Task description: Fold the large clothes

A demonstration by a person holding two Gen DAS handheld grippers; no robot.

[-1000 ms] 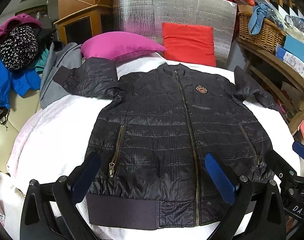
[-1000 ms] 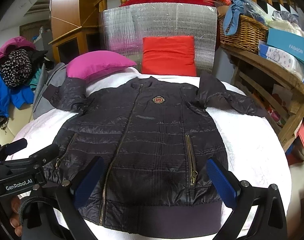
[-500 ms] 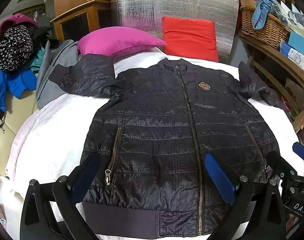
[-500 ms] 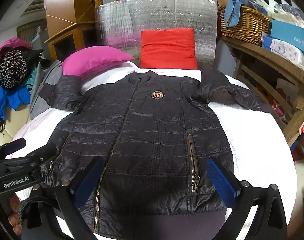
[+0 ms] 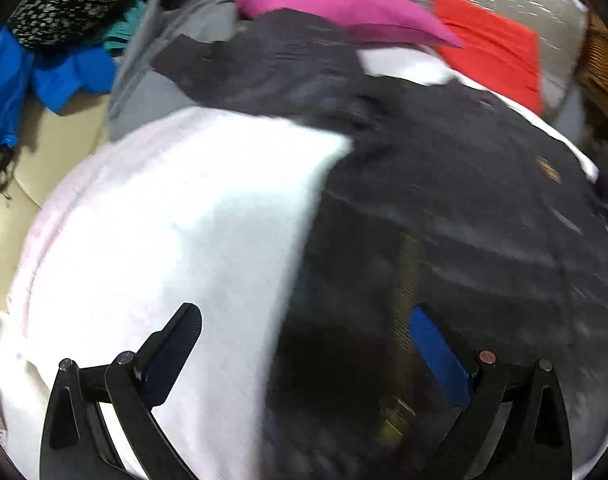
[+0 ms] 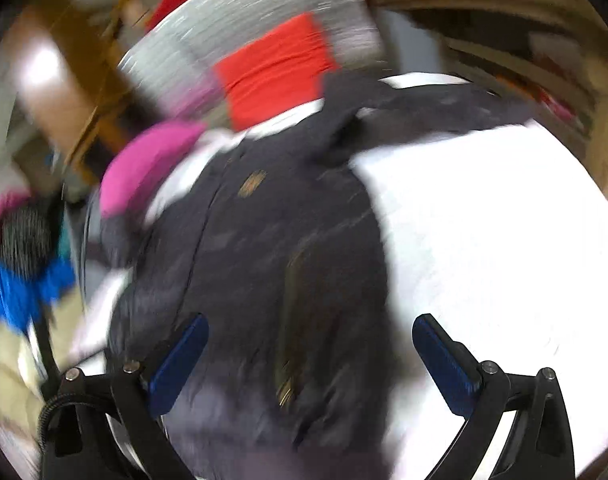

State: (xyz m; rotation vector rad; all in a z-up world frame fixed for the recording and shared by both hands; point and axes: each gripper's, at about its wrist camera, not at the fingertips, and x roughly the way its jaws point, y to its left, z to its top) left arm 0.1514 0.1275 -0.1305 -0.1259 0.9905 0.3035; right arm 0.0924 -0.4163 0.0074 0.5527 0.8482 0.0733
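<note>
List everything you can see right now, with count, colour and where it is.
jacket: one, black, spread flat on the bed
bed cover: one, white, under the jacket
pink pillow: one, at the head of the bed
red pillow: one, against the foil board
foil board: one, silver, behind the pillows
clothes pile: blue, grey, speckled black, left of the bed
basket: one, wicker, right edge, blurred
left gripper: open, blue pads, over the jacket's left edge
right gripper: open, blue pads, over the jacket's right edge
</note>
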